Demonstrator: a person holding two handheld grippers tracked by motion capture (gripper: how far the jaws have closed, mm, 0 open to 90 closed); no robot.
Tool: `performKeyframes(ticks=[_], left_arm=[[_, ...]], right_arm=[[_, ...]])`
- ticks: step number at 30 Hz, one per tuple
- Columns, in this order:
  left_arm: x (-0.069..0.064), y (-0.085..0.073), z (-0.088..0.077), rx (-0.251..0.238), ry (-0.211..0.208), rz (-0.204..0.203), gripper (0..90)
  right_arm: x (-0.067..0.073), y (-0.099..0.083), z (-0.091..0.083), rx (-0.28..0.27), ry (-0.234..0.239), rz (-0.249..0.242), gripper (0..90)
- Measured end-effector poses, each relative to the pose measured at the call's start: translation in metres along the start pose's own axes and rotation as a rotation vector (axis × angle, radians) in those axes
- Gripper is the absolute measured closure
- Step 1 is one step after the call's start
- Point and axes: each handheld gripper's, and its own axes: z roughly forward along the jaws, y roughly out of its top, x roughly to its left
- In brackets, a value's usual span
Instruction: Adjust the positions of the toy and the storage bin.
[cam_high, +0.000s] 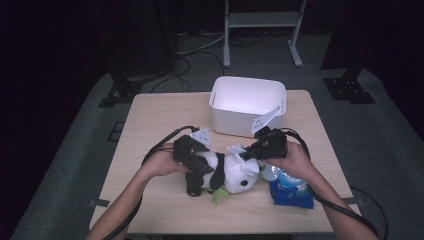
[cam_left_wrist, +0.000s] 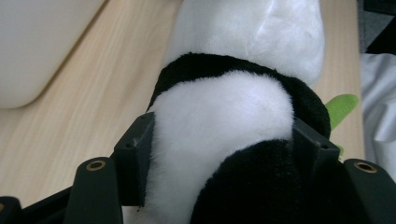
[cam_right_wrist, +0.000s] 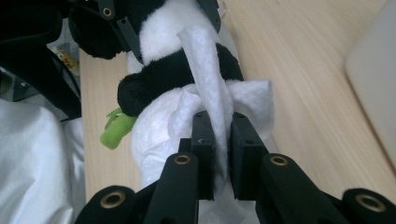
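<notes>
Panda toy (cam_high: 231, 171) lies on the table (cam_high: 155, 120) in front of the white bin (cam_high: 247, 104), its body clamped by the left gripper (cam_left_wrist: 219, 140) while the right gripper (cam_right_wrist: 219, 154) pinches a white cloth strip (cam_right_wrist: 205, 70). Likely next: pulling the strip free or snug.

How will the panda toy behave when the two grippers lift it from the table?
The panda toy is probably soft and light: its plush bulges between the left gripper jaws. It will likely sag, not roll. The white cloth strip pinched by the right gripper looks floppy and may slip.
</notes>
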Motion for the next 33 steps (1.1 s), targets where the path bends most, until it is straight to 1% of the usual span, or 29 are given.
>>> performKeyframes(ticks=[1,4,5,6,7,8,9,10,11,12,15,16,17,18,19,20,21,22,23,24,25,26,27,28,30,31,33], left_arm=[[0.002,0.001,0.0,-0.004,0.02,0.009,34.4],[0.008,0.004,0.0,-0.004,0.054,0.024,34.7],[0.008,0.004,0.0,-0.004,0.054,0.024,34.7],[0.012,0.005,-0.001,0.003,0.105,0.041,34.9],[0.012,0.005,-0.001,0.003,0.105,0.041,35.1],[0.013,0.005,-0.001,0.0,0.131,0.051,35.0],[0.014,0.005,-0.001,0.004,0.144,0.059,35.0],[0.016,0.002,-0.001,-0.012,0.147,0.074,34.9],[0.016,0.002,-0.001,-0.012,0.147,0.074,34.6],[0.014,-0.002,0.0,-0.038,0.137,0.086,34.4],[0.008,-0.005,-0.001,-0.05,0.136,0.105,33.0],[0.005,-0.007,-0.001,-0.053,0.128,0.113,32.1],[0.005,-0.007,-0.001,-0.053,0.128,0.113,31.0],[0.003,-0.008,-0.002,-0.053,0.125,0.118,29.5],[0.001,-0.009,-0.003,-0.071,0.104,0.091,28.1],[0.0,-0.009,-0.004,-0.075,0.093,0.082,26.6],[0.0,-0.009,-0.004,-0.075,0.093,0.082,25.4],[0.0,-0.01,-0.006,-0.093,0.06,0.051,24.1],[0.0,-0.011,-0.007,-0.1,0.041,0.044,22.7],[0.0,-0.011,-0.007,-0.1,0.041,0.044,21.1],[-0.001,-0.012,-0.011,-0.137,-0.007,0.004,20.4],[-0.001,-0.012,-0.014,-0.151,-0.028,-0.009,20.4],[-0.001,-0.012,-0.017,-0.161,-0.039,-0.02,20.0],[-0.002,-0.012,-0.019,-0.16,-0.036,-0.019,19.5],[-0.002,-0.013,-0.02,-0.139,-0.038,-0.019,18.9],[-0.002,-0.013,-0.02,-0.139,-0.038,-0.019,18.3],[-0.004,-0.016,-0.022,-0.137,-0.04,-0.03,17.7]], right_arm=[[-0.001,0.001,-0.001,-0.001,-0.003,0.004,81.1],[-0.008,0.004,-0.002,-0.006,-0.015,0.01,81.1],[-0.01,0.005,-0.002,-0.007,-0.016,0.019,81.1],[-0.012,0.005,-0.002,-0.007,-0.015,0.021,81.1],[-0.015,0.006,-0.001,-0.004,-0.016,0.019,81.1],[-0.016,0.007,-0.001,-0.006,-0.013,0.029,81.1],[-0.016,0.007,-0.001,-0.006,-0.013,0.029,81.1],[-0.02,0.01,0.001,-0.007,-0.012,0.033,81.1],[-0.02,0.01,0.001,-0.007,-0.012,0.033,81.1],[-0.023,0.015,0.002,-0.015,-0.017,0.034,81.1],[-0.029,0.023,0.004,-0.037,-0.019,0.037,81.1],[-0.03,0.026,0.006,-0.04,-0.02,0.036,81.1],[-0.03,0.026,0.006,-0.04,-0.02,0.036,81.1],[-0.034,0.029,0.012,-0.033,-0.016,0.04,81.1],[-0.034,0.029,0.015,-0.023,-0.01,0.044,81.2],[-0.034,0.028,0.019,-0.008,-0.003,0.043,81.1],[-0.034,0.028,0.019,-0.008,-0.003,0.043,81.1],[-0.033,0.023,0.027,0.019,0.016,0.045,81.1],[-0.031,0.021,0.029,0.022,0.026,0.05,81.2],[-0.029,0.019,0.03,0.02,0.034,0.051,81.2],[-0.027,0.017,0.03,0.022,0.043,0.058,81.2],[-0.026,0.015,0.03,0.026,0.051,0.05,81.2],[-0.023,0.013,0.029,0.03,0.056,0.049,81.2],[-0.021,0.011,0.029,0.036,0.057,0.043,81.2],[-0.016,0.007,0.027,0.043,0.053,0.04,81.2],[-0.016,0.007,0.027,0.043,0.053,0.04,81.2],[-0.011,0.003,0.027,0.047,0.054,0.028,81.2]])
